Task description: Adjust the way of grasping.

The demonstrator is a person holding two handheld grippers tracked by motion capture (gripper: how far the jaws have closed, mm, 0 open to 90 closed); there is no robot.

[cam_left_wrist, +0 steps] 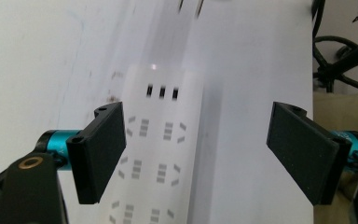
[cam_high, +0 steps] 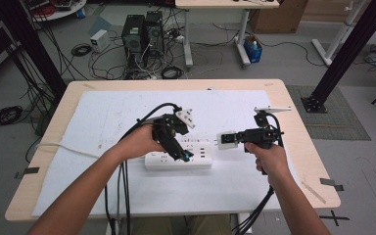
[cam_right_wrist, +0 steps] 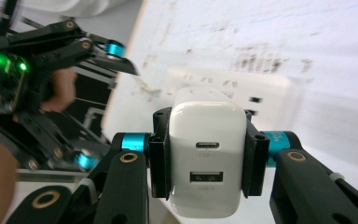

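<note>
White plastic charger block (cam_right_wrist: 207, 161), two USB ports on its near face, sits clamped between the pads of my right tongs (cam_high: 226, 140), held off the surface (cam_high: 274, 188) just right of the power strip's right end. Its prongs point left toward the strip in the high view. My left tongs (cam_high: 185, 155) hang over the white power strip (cam_high: 178, 160), which lies flat on the white sheet near the middle of the surface, a little toward me; their jaws stand wide apart and released, with the strip's sockets (cam_left_wrist: 154, 128) showing between them and nothing gripped. Pickup of the charger looks done, I judge. Left to do: bring the charger over a free socket, turn the prongs downward to meet the strip's top face, and press it home. The strip may need steadying, and my left tongs are placed for that but not pressing on it as far as I can tell. No plug seated in the strip yet. White cord (cam_high: 66, 147) trails off the strip to the left edge.
</note>
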